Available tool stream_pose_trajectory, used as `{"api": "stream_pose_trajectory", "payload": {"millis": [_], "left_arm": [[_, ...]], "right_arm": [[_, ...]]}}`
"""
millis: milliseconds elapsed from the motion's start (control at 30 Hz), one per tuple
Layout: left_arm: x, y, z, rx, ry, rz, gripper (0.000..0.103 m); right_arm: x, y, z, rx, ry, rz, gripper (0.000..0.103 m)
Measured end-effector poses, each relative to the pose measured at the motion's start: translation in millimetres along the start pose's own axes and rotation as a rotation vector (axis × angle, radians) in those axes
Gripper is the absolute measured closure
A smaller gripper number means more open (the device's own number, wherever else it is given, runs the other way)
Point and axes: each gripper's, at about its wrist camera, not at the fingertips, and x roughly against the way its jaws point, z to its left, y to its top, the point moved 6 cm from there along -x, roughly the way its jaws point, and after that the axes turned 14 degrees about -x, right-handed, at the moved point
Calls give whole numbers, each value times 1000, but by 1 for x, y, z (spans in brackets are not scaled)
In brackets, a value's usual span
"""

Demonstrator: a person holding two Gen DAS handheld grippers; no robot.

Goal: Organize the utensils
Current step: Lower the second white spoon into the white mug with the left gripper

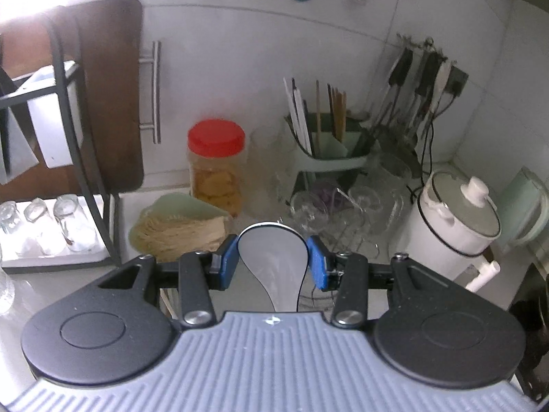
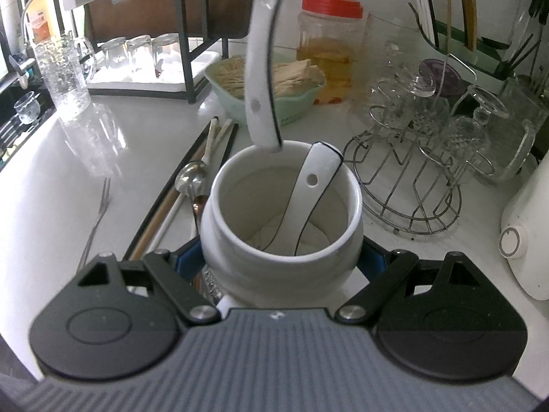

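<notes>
My left gripper [image 1: 272, 257] is shut on the bowl of a white ceramic spoon [image 1: 272, 267] with a black rim. In the right wrist view that spoon [image 2: 260, 68] hangs down from above, its handle tip just at the far rim of a white ceramic jar [image 2: 219, 233]. My right gripper [image 2: 281, 257] is shut on the jar, one blue pad on each side. A second white spoon [image 2: 315, 178] leans inside the jar, handle up. The left gripper itself is out of the right wrist view.
Chopsticks [image 2: 209, 147], a metal spoon [image 2: 190, 175] and a fork [image 2: 97, 213] lie on the white counter left of the jar. Behind stand a green basket [image 2: 240, 103], a red-lidded jar [image 2: 327, 48], a wire glass rack [image 2: 411, 178] and a green utensil holder [image 1: 329, 151].
</notes>
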Motion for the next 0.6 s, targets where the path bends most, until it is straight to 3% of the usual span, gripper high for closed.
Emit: {"api": "stream_pose_trajectory", "payload": {"millis": [200,367,600], "left_arm": [[-9,-13,-9,-43,-21,60,54],[-18,-17,-13,-62,-142,159,54],[-33,-21,-18,-116,-192,276,54]], "right_arm": [[0,0,0,7,13,-6,11],[1,0,-1,13,24,-7,11],[1,-1,-1,14,28,-11,11]]}}
